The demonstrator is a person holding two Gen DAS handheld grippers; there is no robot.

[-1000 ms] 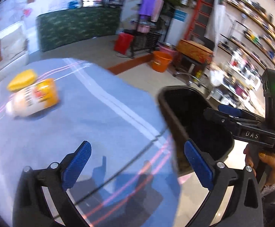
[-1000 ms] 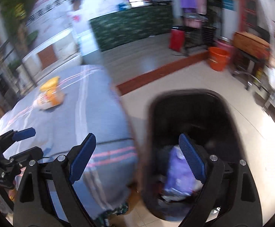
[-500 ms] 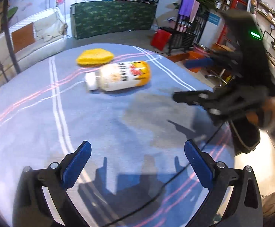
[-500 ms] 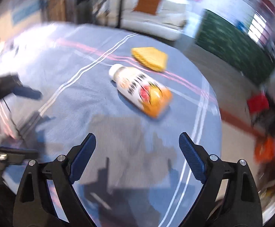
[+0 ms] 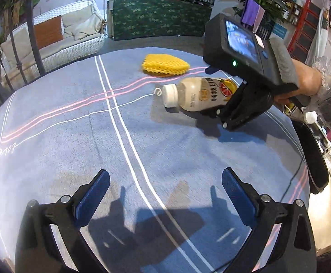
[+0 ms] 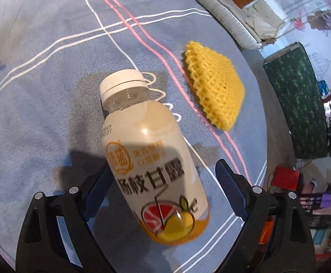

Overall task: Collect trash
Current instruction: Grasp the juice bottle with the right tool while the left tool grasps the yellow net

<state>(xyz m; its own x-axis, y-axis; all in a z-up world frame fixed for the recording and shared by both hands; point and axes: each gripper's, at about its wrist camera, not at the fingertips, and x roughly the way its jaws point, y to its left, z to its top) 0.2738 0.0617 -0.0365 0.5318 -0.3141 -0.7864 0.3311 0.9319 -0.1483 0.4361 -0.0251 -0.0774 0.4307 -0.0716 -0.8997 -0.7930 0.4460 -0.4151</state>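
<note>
Setting: I worked over a round table under a blue-grey cloth crossed by white and pink stripes, with a white sofa and a green-covered counter beyond its far edge.
Bottle: a plastic drink bottle with a white cap lay on its side on the cloth, cream-coloured with an orange base and a fruit picture on the label.
Yellow net: a yellow foam fruit net lay flat just beside the bottle, on the far side of it, apart from it.
Right tongs: my right gripper stood released, its blue pads either side of the bottle's lower half; a gap showed between the right pad and the label, and I could not tell whether the left pad touched.
Left tongs: my left gripper hung released over bare cloth, nothing between its pads, well short of the bottle.
Hand: the person's hand in a clear plastic cover held the right tool's handle above the bottle.
Bin: the dark rim of a bin showed off the table's right edge.
</note>
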